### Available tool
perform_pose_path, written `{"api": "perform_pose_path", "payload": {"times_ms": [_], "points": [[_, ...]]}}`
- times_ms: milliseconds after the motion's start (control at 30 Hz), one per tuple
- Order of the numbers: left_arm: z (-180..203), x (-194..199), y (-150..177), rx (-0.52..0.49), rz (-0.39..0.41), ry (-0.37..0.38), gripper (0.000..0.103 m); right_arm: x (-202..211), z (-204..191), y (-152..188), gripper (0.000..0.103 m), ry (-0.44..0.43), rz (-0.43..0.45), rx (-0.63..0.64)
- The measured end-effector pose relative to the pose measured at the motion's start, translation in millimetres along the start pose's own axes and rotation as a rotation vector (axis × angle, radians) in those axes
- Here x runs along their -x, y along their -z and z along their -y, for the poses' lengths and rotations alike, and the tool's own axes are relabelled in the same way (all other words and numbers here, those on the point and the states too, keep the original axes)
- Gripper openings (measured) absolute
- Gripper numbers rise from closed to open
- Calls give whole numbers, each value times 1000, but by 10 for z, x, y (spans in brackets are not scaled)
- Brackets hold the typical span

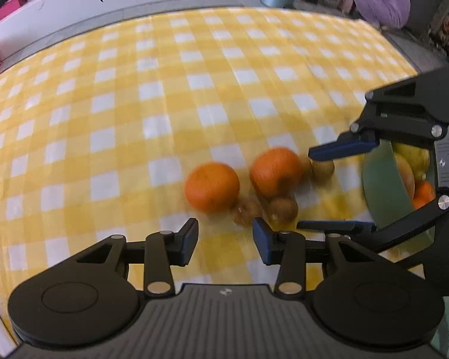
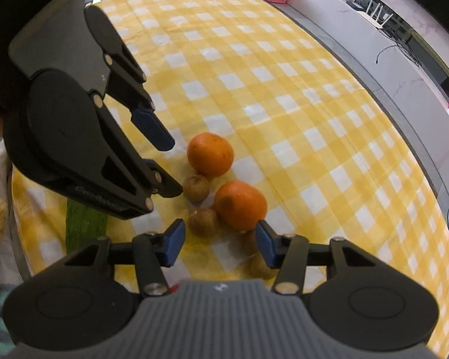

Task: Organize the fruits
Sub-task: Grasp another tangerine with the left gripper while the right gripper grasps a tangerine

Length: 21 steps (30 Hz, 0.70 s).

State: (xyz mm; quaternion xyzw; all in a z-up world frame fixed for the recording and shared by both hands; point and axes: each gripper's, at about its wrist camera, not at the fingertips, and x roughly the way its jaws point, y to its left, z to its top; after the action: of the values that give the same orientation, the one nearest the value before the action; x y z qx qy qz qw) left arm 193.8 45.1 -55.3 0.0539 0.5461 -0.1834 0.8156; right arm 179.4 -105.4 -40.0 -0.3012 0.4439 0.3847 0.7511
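1. The left tongs (image 1: 225, 240) are open with nothing between the blue pads, held low over the yellow checked cloth (image 1: 164, 89) that covers the tabletop
2. The right tongs (image 2: 220, 245) are open too and hold nothing; in the left wrist view they come in from the right side, spread wide
3. Two oranges lie on the cloth close together: in the right wrist view the far orange (image 2: 210, 154) sits beyond the near orange (image 2: 241, 205), the two just apart
4. Small brown fruits lie around them: one brown fruit (image 2: 196, 188) is just beside the lower tip of the left tongs, a second brown fruit (image 2: 203, 220) touches the near orange, and a third brown fruit (image 2: 262, 266) is partly hidden behind the right pad of the right tongs
5. In the left wrist view a green bowl (image 1: 383, 191) stands to the right of the loose fruit, seen through the right tongs, with yellow and orange fruit inside it
6. The left wrist view is blurred, so the small fruits there are hard to tell apart
7. A green strip (image 2: 85, 224) shows on the cloth under the left tongs in the right wrist view; what it is cannot be told
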Motion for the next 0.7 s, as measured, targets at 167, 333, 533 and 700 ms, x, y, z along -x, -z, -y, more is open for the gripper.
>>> {"api": "perform_pose_path", "payload": {"times_ms": [167,333,533,700], "points": [[-120,-13,-115,50,8,14,49,-20,151,-84,49,-11,20,-71],[-189,-85,-162,54,-11,30,50,-145,232,-153,47,-17,-1,-98],[-299,-143,-204,90,-26,66,61,-252,271,-189,47,-45,-25,-100],[-342,-207,-248,133,-32,99,62,-361,310,-217,46,-59,-46,-118]]}}
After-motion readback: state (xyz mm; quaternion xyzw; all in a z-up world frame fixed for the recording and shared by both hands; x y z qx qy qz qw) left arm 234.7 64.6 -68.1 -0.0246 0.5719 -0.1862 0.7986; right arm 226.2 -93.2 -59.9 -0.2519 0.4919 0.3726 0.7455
